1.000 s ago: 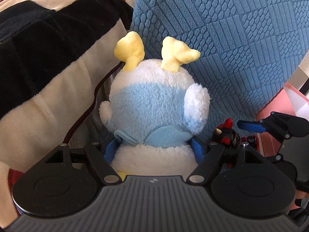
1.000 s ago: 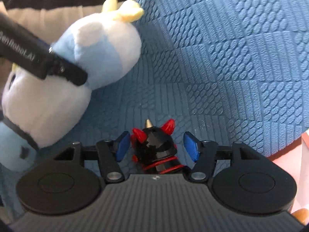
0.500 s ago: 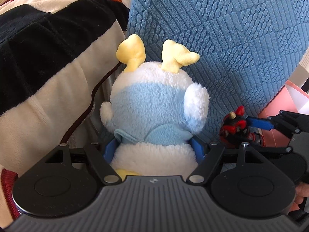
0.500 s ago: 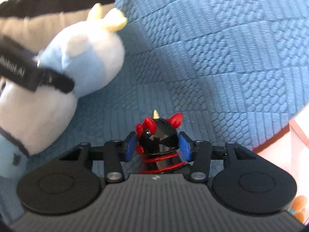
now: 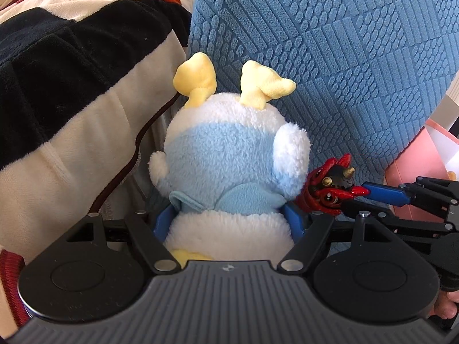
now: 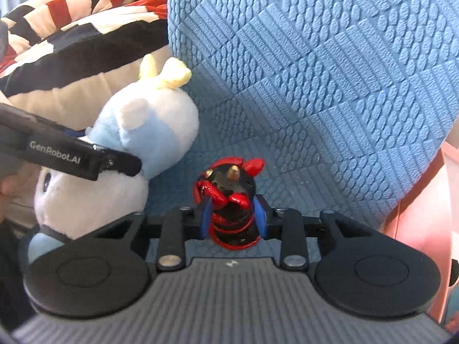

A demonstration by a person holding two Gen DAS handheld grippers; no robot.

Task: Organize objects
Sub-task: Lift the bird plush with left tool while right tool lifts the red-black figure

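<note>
A blue and white plush toy [image 5: 229,157] with yellow feet is held upside down. My left gripper [image 5: 228,220] is shut on the plush toy, its blue pads pressed into the white body. The plush also shows in the right wrist view [image 6: 137,143], with the left gripper's finger [image 6: 86,157] across it. My right gripper [image 6: 232,218] is shut on a small black and red horned figurine [image 6: 232,195]. In the left wrist view the figurine [image 5: 330,186] hangs just right of the plush, close to touching it, held by the right gripper [image 5: 358,197].
A textured blue cushion [image 5: 344,57] stands upright behind both toys and also fills the right wrist view [image 6: 315,71]. A black, cream and red striped blanket [image 5: 71,86] lies to the left. A pink box [image 5: 416,172] sits at the right edge.
My right gripper closed on the figurine, lifted it and tilted it, bringing it beside the plush. My left gripper kept hold of the plush, almost still.
</note>
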